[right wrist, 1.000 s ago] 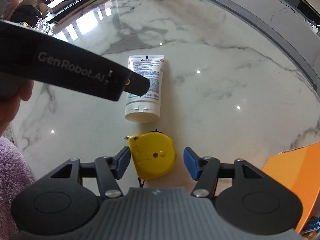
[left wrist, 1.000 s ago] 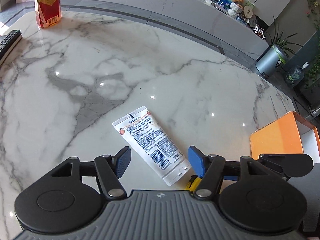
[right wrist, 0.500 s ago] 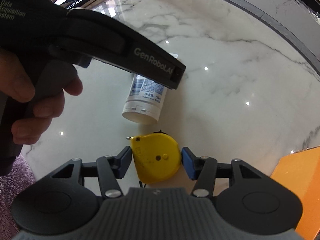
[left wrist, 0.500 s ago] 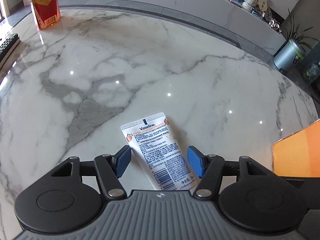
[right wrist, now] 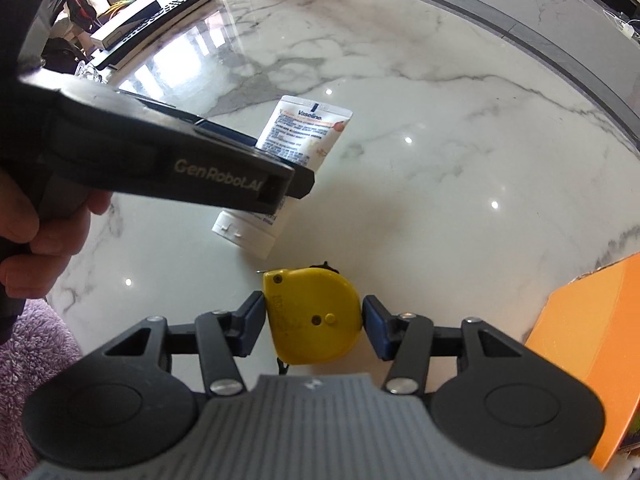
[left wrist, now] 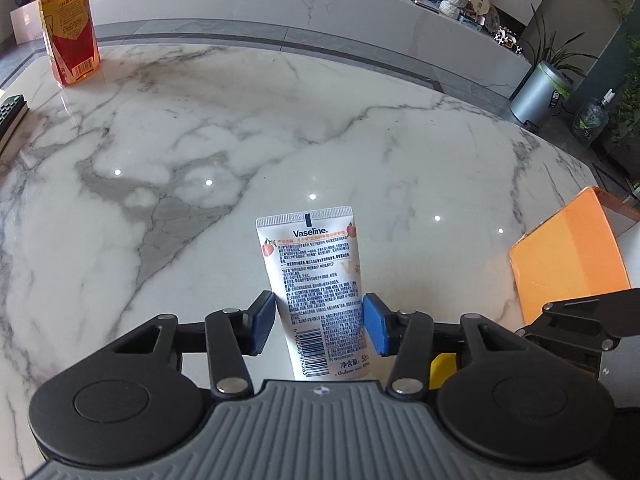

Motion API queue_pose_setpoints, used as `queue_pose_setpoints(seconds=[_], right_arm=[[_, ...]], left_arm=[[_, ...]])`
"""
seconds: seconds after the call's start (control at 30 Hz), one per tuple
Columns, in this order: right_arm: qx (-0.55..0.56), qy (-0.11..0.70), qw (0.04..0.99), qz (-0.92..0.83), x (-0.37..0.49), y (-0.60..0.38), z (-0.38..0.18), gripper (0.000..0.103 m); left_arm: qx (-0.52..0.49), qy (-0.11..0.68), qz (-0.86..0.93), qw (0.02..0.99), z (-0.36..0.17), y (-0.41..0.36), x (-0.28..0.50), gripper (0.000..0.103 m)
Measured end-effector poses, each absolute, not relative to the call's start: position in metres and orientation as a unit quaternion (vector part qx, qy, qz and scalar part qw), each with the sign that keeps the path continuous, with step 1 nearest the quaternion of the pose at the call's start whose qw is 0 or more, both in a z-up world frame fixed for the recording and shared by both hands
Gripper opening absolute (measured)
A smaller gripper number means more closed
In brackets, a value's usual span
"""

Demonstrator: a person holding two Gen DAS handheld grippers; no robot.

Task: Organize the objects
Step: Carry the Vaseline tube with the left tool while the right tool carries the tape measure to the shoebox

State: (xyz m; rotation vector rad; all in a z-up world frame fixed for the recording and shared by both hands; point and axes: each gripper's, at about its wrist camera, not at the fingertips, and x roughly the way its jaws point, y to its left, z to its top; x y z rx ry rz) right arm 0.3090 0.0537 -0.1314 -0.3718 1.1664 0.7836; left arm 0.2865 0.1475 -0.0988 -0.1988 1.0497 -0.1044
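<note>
A white Vaseline tube (left wrist: pixel 312 272) lies on the marble table (left wrist: pixel 240 140), crimped end pointing away. My left gripper (left wrist: pixel 319 320) is closing on it, and both blue pads touch its sides near the cap end. In the right wrist view the tube (right wrist: pixel 308 132) shows partly under the left gripper's black body (right wrist: pixel 180 160). A yellow tape measure (right wrist: pixel 316 320) sits flat on the table between the pads of my right gripper (right wrist: pixel 313 316), which touch its two sides. A sliver of the tape measure (left wrist: pixel 442 368) shows in the left wrist view.
An orange box (left wrist: pixel 568 252) stands open at the right, close to both grippers. A red and yellow drink carton (left wrist: pixel 68 36) stands at the far left. A black remote (left wrist: pixel 10 120) lies at the left edge. A hand (right wrist: pixel 40 220) grips the left gripper.
The left gripper has come over the tube, lined up with it, and its pads have closed onto its sides. The right gripper's pads have narrowed onto the tape measure.
</note>
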Motion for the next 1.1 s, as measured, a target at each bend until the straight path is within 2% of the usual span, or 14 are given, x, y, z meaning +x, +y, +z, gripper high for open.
queue_pose_setpoints(seconds=[0.37,0.7,0.97,1.1], right_arm=[[-0.155,0.505,0.767,0.365,0.276,0.028,-0.089,0.055],[-0.128,0.459,0.799,0.366,0.253,-0.012,-0.028,0.055],[-0.119,0.423,0.839,0.322,0.248,-0.076,0.022,0.055],[-0.112,0.423,0.857,0.273,0.259,-0.117,0.030,0.055]], left_arm=[[-0.059,0.452,-0.075,0.887,-0.067,0.134,0.232,0.053],[-0.045,0.407,-0.111,0.905,-0.009,0.115,0.199,0.052],[-0.030,0.363,-0.174,0.915,0.044,0.066,0.200,0.052],[-0.009,0.347,-0.208,0.914,0.056,0.026,0.217,0.052]])
